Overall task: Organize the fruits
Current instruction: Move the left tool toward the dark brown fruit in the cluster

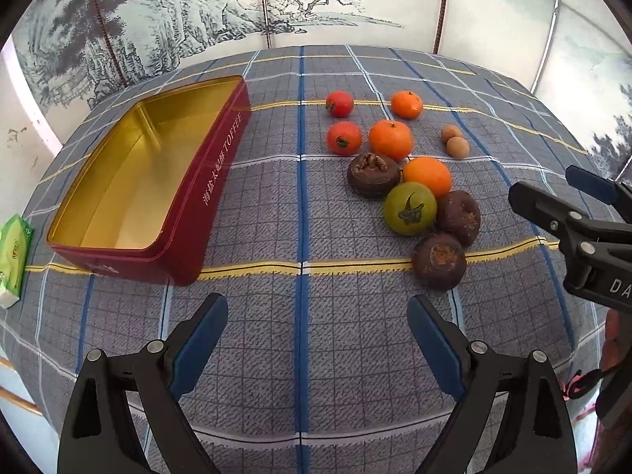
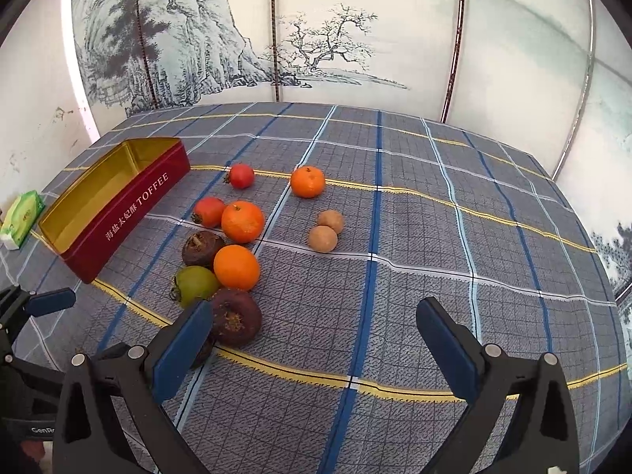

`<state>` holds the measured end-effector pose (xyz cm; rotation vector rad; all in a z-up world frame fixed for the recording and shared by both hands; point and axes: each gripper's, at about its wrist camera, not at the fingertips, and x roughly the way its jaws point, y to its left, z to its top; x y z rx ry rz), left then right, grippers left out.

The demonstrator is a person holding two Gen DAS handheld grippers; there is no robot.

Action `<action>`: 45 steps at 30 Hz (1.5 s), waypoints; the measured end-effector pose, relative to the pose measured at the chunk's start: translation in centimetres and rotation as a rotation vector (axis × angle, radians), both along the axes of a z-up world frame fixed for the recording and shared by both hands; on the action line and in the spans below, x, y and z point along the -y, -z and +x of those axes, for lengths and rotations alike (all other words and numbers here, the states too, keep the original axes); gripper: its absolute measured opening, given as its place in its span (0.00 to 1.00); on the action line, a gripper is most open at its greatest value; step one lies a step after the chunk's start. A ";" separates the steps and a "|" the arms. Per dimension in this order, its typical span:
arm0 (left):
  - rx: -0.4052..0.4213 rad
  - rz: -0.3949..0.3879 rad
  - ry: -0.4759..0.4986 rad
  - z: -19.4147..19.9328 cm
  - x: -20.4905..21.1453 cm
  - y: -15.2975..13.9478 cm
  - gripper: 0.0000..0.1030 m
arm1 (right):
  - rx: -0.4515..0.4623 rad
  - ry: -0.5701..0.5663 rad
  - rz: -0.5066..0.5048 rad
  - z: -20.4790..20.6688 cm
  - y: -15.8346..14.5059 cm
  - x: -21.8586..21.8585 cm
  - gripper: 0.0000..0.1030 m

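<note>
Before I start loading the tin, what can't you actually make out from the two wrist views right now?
- Nearest dark brown fruit: right wrist view, mostly hidden behind that gripper's own finger.
- Right gripper: left wrist view, cut off by the frame's right edge.
- Red tin: its near inside wall is hidden by its own rim in both views.
- Green packet: print too small to read.

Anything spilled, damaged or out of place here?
Nothing spilled. The fruits lie loose on the checked cloth beside the empty toffee tin. One dark fruit has a cracked, rough top.
</note>
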<state>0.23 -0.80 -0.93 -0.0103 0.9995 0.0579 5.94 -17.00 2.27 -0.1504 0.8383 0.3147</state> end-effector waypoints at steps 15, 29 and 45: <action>0.004 0.005 0.008 0.1 0.5 -0.3 0.89 | 0.001 0.012 -0.006 0.2 0.2 0.6 0.98; 0.025 0.012 0.025 0.0 1.2 -0.5 0.89 | -0.002 0.029 -0.002 0.1 0.4 1.5 0.98; 0.014 -0.017 0.036 0.2 1.5 -0.4 0.89 | -0.012 0.033 0.007 0.1 0.6 2.3 0.98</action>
